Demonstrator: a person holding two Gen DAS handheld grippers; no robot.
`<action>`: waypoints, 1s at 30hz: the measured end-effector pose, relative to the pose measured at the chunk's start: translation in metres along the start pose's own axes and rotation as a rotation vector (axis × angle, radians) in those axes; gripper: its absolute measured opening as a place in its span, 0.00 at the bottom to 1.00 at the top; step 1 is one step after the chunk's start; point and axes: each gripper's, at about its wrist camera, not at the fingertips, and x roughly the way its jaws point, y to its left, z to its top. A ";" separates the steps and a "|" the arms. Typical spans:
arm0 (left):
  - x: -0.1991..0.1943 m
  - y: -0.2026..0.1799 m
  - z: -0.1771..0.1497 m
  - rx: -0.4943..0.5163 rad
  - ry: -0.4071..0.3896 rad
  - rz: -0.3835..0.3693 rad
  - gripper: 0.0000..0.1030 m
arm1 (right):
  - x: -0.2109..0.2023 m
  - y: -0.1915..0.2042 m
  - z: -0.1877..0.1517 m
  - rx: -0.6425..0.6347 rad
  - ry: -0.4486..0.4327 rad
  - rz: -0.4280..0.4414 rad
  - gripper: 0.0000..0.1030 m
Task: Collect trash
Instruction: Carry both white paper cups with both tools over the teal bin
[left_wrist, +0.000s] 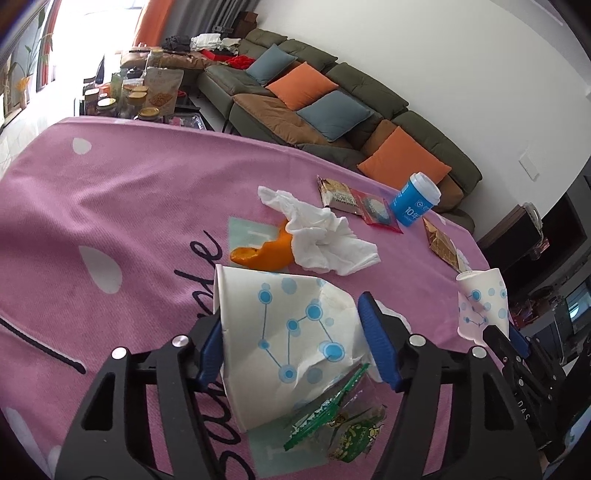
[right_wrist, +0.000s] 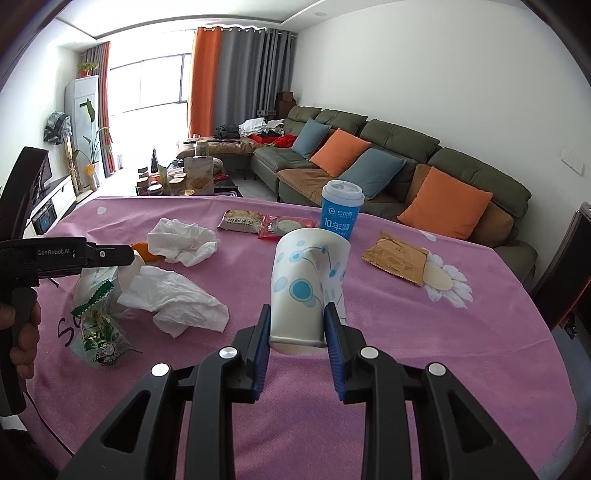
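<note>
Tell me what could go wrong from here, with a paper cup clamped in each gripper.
1. The left gripper squeezes an already crumpled paper cup; it may buckle further and slip out.
2. The green snack wrapper and a tissue lie against that cup, so lifting could drag them along.
3. The right gripper grips only the base of its dented cup, which might tip or pivot.
</note>
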 end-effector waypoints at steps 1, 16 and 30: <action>-0.004 -0.001 0.001 0.012 -0.014 0.005 0.63 | -0.001 0.000 0.000 0.002 -0.002 -0.002 0.25; -0.048 -0.006 -0.001 0.155 -0.115 0.058 0.61 | -0.011 0.006 0.006 0.009 -0.032 0.011 0.25; -0.145 0.032 -0.005 0.157 -0.254 0.122 0.62 | -0.048 0.064 0.035 -0.009 -0.141 0.166 0.25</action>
